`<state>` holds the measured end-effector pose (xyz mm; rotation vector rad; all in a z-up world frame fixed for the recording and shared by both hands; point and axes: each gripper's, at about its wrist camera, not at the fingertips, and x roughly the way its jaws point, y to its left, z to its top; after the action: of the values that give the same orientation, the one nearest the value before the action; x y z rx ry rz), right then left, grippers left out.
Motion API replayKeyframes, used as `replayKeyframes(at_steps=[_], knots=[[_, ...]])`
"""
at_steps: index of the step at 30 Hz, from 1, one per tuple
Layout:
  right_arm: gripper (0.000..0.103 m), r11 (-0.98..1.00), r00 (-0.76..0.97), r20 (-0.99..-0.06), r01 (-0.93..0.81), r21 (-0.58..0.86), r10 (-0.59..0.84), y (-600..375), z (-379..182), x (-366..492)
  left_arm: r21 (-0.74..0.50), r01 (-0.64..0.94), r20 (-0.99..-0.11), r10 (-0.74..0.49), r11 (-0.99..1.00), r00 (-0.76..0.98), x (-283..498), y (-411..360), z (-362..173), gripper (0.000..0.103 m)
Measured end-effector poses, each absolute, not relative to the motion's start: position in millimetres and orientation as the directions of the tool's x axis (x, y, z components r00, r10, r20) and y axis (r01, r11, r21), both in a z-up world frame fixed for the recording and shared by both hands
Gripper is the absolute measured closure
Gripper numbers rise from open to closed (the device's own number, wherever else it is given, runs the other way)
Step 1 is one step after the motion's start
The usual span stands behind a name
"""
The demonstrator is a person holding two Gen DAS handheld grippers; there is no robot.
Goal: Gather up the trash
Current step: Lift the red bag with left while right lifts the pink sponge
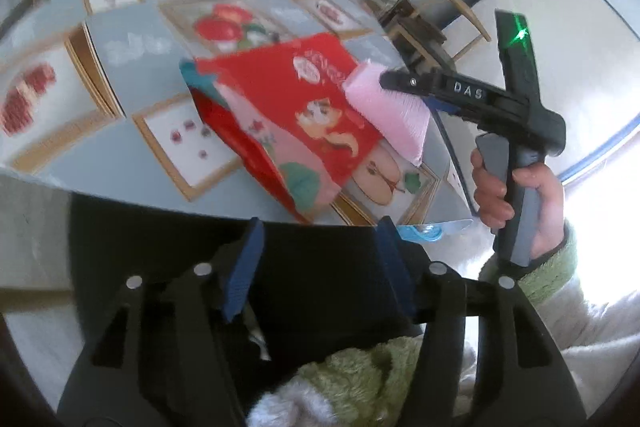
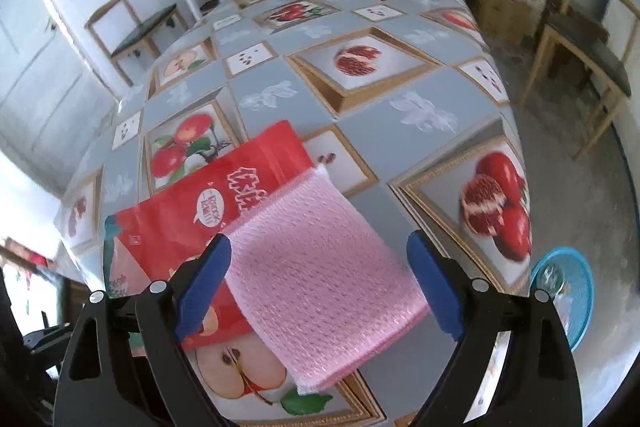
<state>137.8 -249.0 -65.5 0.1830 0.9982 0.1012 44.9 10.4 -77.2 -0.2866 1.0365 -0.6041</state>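
A red snack bag (image 1: pixel 288 115) lies on the table near its front edge, also in the right wrist view (image 2: pixel 224 195). A pink mesh cloth (image 2: pixel 320 275) lies partly over the bag, between the open fingers of my right gripper (image 2: pixel 320 291). In the left wrist view the right gripper (image 1: pixel 404 87) reaches over the cloth (image 1: pixel 384 111) from the right. My left gripper (image 1: pixel 320 263) is open over the dark area just off the table's front edge, holding nothing.
The table (image 2: pixel 360 131) wears a grey fruit-print cloth. A blue plastic basket (image 2: pixel 564 291) sits on the floor to the right. Wooden chairs (image 2: pixel 580 59) stand right and back left (image 2: pixel 132 31). Clutter and a cardboard box (image 2: pixel 504 7) lie behind.
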Motion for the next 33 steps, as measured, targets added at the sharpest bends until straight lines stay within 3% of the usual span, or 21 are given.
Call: replayKeyframes(at_steps=[6,11,12,15,21,33], knots=[[0.016,0.980,0.530,-0.831,0.001,0.200,0.169,-250.5,-69.7,127.5,-0.468,0.311,-0.654,-0.561,0.827,0.508,82.8,44.4,-48.4,0.047],[0.016,0.980,0.539,-0.826,0.003,0.198,0.165,-251.3,-67.3,125.1,-0.348,0.267,-0.746,-0.438,0.899,0.502,163.3,49.5,-56.7,0.050],[0.016,0.981,0.540,-0.826,0.005,0.195,0.162,-251.8,-67.2,125.0,-0.355,0.271,-0.757,-0.445,0.895,0.479,172.7,47.5,-59.8,0.058],[0.016,0.983,0.539,-0.829,0.007,0.184,0.152,-254.0,-67.5,124.8,-0.415,0.274,-0.777,-0.494,0.868,0.390,194.0,43.3,-73.4,0.073],[0.016,0.979,0.531,-0.832,0.016,0.202,0.162,-257.7,-72.0,127.2,-0.472,0.287,-0.781,-0.547,0.833,0.301,175.2,35.0,-89.9,0.088],[0.018,0.984,0.529,-0.833,-0.028,0.177,0.165,-249.7,-70.0,126.5,-0.738,0.242,-0.636,-0.769,0.630,0.060,92.5,23.8,-117.7,0.089]])
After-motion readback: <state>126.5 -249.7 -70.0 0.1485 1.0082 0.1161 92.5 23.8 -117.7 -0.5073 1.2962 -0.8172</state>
